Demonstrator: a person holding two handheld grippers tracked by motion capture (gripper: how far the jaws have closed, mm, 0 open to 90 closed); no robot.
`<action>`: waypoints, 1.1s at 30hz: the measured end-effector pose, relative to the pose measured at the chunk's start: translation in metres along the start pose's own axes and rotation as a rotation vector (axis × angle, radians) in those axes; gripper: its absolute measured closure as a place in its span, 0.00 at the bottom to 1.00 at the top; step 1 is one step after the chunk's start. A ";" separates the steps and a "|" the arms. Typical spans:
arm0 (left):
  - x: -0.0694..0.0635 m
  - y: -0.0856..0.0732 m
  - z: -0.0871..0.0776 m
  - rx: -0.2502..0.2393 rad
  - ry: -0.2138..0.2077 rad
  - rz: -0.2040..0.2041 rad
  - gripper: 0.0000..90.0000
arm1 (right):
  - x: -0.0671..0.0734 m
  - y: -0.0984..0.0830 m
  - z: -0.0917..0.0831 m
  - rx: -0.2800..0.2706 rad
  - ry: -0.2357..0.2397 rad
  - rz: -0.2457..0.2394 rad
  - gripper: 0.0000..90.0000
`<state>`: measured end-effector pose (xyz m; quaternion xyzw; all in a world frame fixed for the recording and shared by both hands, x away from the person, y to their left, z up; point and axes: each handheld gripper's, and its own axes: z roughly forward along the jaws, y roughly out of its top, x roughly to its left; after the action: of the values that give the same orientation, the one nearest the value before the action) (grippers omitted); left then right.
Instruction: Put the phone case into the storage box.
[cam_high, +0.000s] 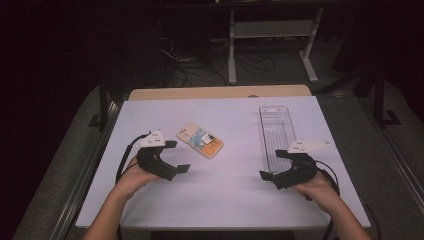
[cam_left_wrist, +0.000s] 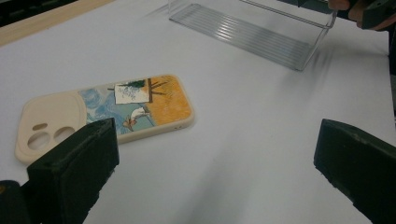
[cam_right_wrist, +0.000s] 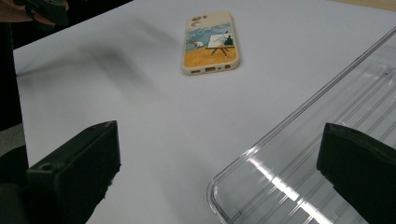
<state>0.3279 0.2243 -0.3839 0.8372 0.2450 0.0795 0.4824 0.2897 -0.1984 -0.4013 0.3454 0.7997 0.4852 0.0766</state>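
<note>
White table (cam_high: 220, 200) under dim light: we hold both grippers gaping and empty, the phone case (cam_high: 200, 139) lying flat just ahead-right of our left gripper (cam_high: 172, 157), probably nearer it than our right gripper (cam_high: 272, 165), long axis diagonal.

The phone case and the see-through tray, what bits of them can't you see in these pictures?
- Phone case: in the left gripper view a jaw of the left claw covers its near edge.
- Picture on the case: too small to make out in the high view.
- Clear tray: cut off by the right and bottom edges in the right gripper view, behind a jaw of the right claw.
</note>
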 end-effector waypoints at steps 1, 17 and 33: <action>0.001 0.001 0.001 -0.003 -0.001 -0.001 0.00 | 0.000 0.000 0.000 0.000 0.000 0.000 0.00; 0.009 0.015 0.008 -0.020 -0.006 0.003 0.05 | 0.000 0.000 0.000 0.001 -0.004 0.000 0.00; 0.015 0.031 0.030 -0.027 -0.016 0.004 0.15 | 0.001 0.000 0.000 0.001 -0.005 0.002 0.00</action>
<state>0.3628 0.1959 -0.3748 0.8316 0.2386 0.0771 0.4955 0.2890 -0.1981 -0.4015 0.3477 0.7993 0.4839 0.0780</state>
